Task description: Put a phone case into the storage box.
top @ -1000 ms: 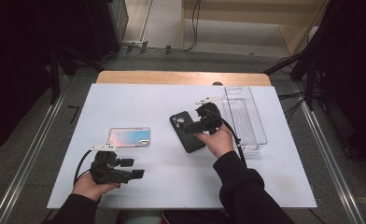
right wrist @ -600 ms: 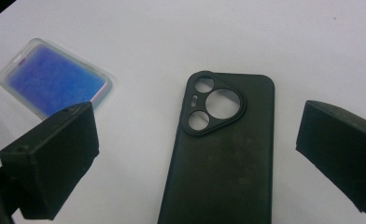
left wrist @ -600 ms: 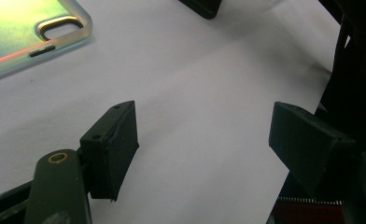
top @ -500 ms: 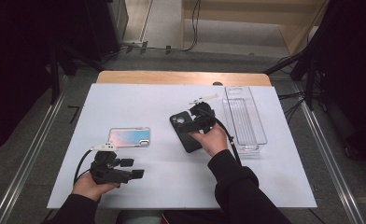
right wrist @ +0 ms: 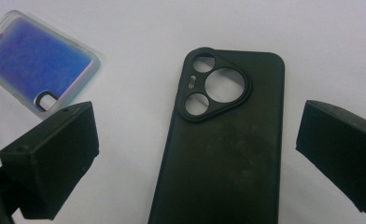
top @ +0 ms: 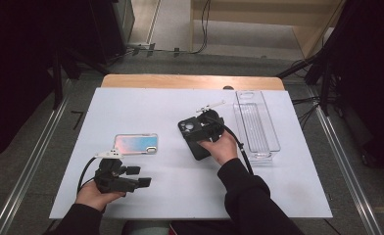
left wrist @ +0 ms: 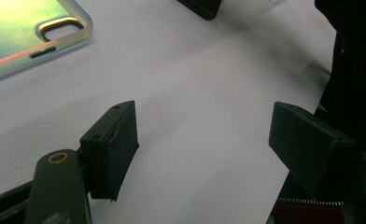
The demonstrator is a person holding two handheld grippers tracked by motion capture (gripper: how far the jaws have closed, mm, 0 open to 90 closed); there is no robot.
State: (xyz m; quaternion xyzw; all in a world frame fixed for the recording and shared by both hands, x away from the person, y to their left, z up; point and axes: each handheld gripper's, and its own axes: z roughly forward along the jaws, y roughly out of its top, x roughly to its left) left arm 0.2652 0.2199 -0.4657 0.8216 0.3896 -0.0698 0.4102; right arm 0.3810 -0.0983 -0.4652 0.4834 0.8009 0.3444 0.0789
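Observation:
A black phone case (top: 194,142) lies back up in the middle of the white table (top: 180,191), its camera cut-out toward the far left. My right gripper (top: 202,131) hovers over it, open. In the right gripper view the case (right wrist: 228,154) lies between the two spread jaws and neither pad touches it. An iridescent phone case (top: 135,143) lies flat to its left, also seen as the iridescent case (right wrist: 36,60). My left gripper (top: 141,176) rests near the front edge, open and empty (left wrist: 204,126), with the iridescent case (left wrist: 22,32) beyond it.
A clear plastic tray (top: 256,125) stands at the right, just beyond the right hand. A wooden strip (top: 190,81) borders the table's far edge. Metal rails run along both sides of the table.
The right hand has shifted slightly left and now sits more squarely over the black case. The left hand has not moved.

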